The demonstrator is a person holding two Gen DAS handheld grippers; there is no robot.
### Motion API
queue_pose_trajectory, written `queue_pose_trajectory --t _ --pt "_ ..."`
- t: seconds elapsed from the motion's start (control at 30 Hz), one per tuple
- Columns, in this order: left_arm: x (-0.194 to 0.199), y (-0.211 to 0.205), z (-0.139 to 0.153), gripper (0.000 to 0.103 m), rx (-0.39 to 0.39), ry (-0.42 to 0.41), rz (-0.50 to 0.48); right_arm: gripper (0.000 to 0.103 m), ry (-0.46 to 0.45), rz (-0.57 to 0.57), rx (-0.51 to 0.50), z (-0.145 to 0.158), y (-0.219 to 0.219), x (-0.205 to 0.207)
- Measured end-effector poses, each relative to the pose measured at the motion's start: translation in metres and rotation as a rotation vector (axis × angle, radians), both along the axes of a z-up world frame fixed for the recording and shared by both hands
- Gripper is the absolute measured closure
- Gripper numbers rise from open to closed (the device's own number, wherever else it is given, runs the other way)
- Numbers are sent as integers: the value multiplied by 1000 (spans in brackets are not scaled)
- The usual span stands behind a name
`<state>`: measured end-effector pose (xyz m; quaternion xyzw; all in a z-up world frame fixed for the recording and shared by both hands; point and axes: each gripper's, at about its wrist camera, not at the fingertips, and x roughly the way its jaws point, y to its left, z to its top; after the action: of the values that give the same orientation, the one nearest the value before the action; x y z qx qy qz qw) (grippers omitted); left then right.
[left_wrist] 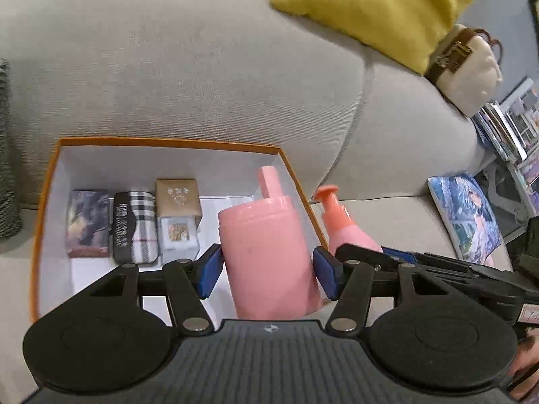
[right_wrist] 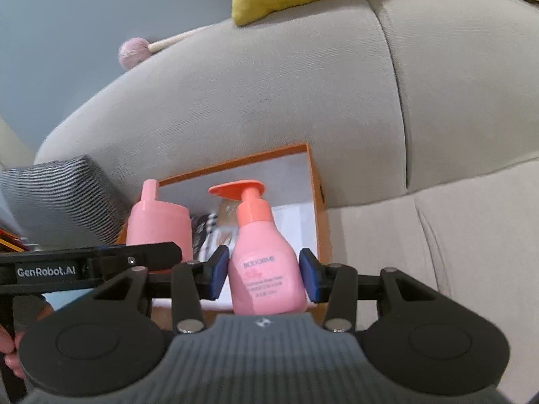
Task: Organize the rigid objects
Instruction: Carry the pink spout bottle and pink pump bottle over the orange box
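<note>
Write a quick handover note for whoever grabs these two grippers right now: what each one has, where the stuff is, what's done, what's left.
Left gripper: closed on the pink spout cup, held upright at the right end of the orange box.
Right gripper: closed on the pink pump bottle, upright, in front of the box's right side, not yet in.
Done: three small items lie side by side in the box's left part: a picture tin, a plaid case and a gold-lidded box.
Left: set the cup down and release it, then probably place the pump bottle in the remaining space.
</note>
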<state>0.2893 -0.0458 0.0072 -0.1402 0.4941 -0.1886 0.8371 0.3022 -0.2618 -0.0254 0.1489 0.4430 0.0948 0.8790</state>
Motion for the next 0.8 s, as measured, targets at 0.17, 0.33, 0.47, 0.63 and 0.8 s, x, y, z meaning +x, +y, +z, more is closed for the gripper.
queue_pose_trajectory --t 0.17,0.33,0.47,0.63,0.8 --pt "45 -5 -34 36 32 63 -24 56 -8 -19 -21 -3 -4 32" --pt "74 -21 -62 36 122 80 -91 56 -14 -44 -83 -12 -8 54" --pt "85 -38 -76 36 200 52 -120 56 -30 -48 -116 -17 -8 69" --pt "100 -54 -97 36 259 89 -103 57 -32 -25 -146 -24 -6 80" --pt "103 -73 -111 35 334 95 -107 57 -30 -17 -139 -29 -9 82"
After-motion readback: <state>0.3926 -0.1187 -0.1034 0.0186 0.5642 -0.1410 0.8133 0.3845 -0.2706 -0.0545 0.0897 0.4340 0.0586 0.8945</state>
